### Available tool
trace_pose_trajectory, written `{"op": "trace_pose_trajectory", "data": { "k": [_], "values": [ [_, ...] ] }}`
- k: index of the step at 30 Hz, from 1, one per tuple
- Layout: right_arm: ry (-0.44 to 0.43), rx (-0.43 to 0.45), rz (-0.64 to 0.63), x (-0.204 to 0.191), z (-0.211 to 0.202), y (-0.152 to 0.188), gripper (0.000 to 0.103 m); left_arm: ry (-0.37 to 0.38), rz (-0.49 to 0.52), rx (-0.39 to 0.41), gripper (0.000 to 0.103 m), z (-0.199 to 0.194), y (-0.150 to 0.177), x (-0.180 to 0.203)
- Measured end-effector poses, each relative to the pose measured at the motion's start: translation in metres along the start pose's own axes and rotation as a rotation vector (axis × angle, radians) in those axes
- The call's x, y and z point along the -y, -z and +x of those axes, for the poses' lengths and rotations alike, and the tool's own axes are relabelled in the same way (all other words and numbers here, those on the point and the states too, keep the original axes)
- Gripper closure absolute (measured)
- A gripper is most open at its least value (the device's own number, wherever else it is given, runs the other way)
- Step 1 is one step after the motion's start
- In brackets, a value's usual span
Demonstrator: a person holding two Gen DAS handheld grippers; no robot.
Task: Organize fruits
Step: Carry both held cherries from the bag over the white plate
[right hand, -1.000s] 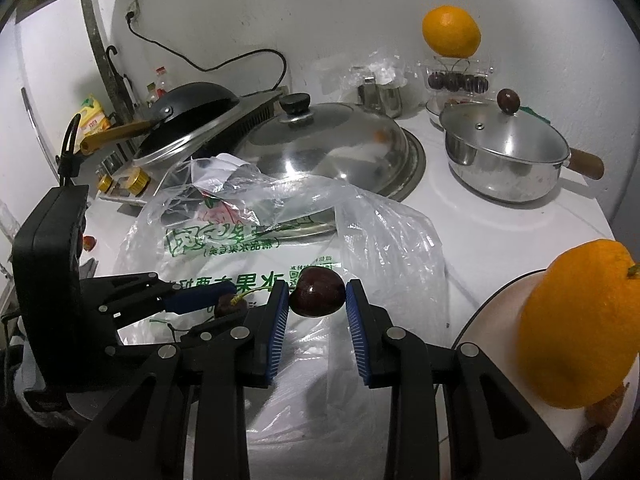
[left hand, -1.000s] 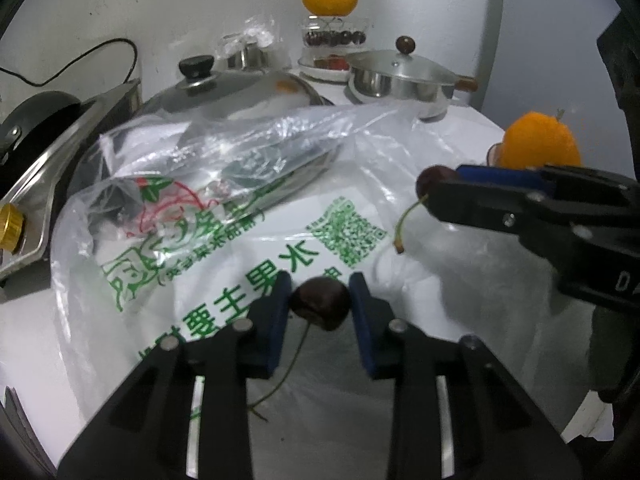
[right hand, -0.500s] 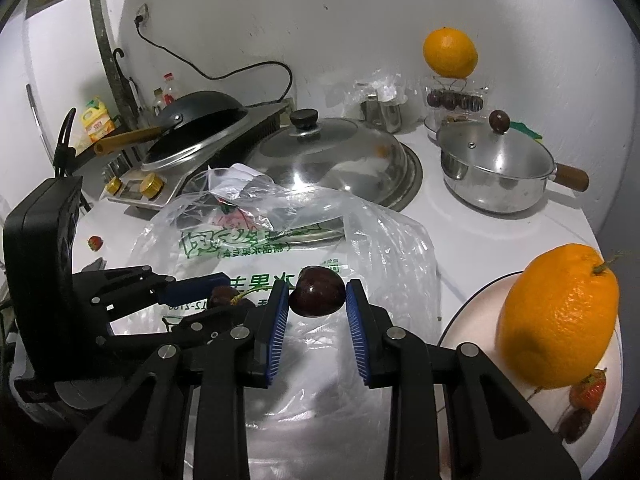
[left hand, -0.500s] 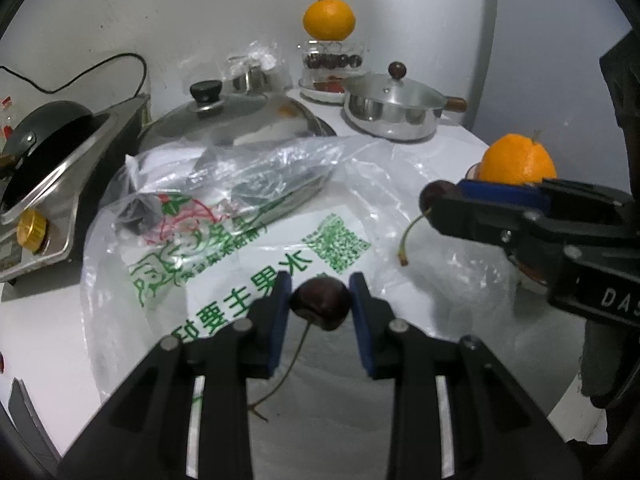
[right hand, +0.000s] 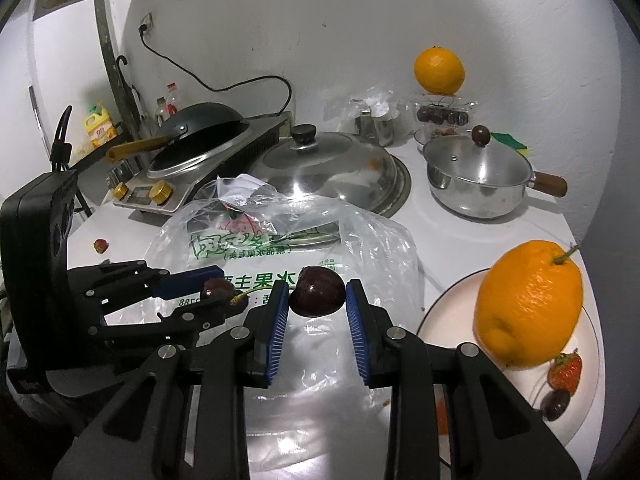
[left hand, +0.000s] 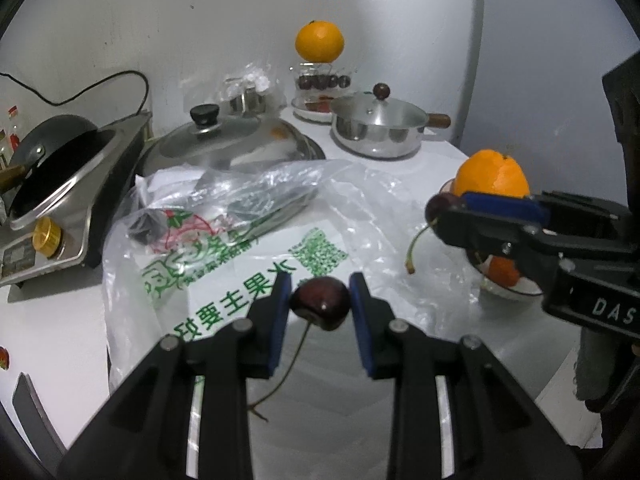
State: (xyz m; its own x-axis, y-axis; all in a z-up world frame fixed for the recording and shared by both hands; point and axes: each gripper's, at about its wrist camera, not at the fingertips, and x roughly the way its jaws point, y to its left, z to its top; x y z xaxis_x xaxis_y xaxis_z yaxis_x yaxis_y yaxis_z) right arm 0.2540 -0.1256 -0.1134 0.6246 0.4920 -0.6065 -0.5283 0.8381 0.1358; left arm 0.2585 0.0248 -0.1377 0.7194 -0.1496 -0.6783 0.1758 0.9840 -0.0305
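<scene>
Left claw is pinching a cherry; right claw is gripping another cherry, both above the plastic bag, its contents indistinct.

- The middle of the white counter is taken up by a crumpled clear plastic bag; both grippers hang over it, each clamped on a cherry — left gripper, right gripper.
- Toward the right edge: a plate bearing a large orange, a strawberry and a dark cherry; the bare plate surface lies on its near, left part.
- Back of the counter is crowded — domed pan lid, lidded saucepan with its handle jutting right, and a stove with a wok at the back left.
- A bare strip of counter runs between the saucepan and the plate.
- Left edge: open white surface with one stray strawberry.
</scene>
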Motion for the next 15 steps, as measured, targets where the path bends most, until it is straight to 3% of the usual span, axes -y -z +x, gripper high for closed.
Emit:
{"op": "trace_pose_trajectory", "data": {
  "k": [15],
  "values": [
    [0.025, 0.035, 0.012, 0.01, -0.035, 0.011, 0.071, 0.011, 0.011, 0.029, 0.072, -0.023, 0.0, 0.021]
  ]
}}
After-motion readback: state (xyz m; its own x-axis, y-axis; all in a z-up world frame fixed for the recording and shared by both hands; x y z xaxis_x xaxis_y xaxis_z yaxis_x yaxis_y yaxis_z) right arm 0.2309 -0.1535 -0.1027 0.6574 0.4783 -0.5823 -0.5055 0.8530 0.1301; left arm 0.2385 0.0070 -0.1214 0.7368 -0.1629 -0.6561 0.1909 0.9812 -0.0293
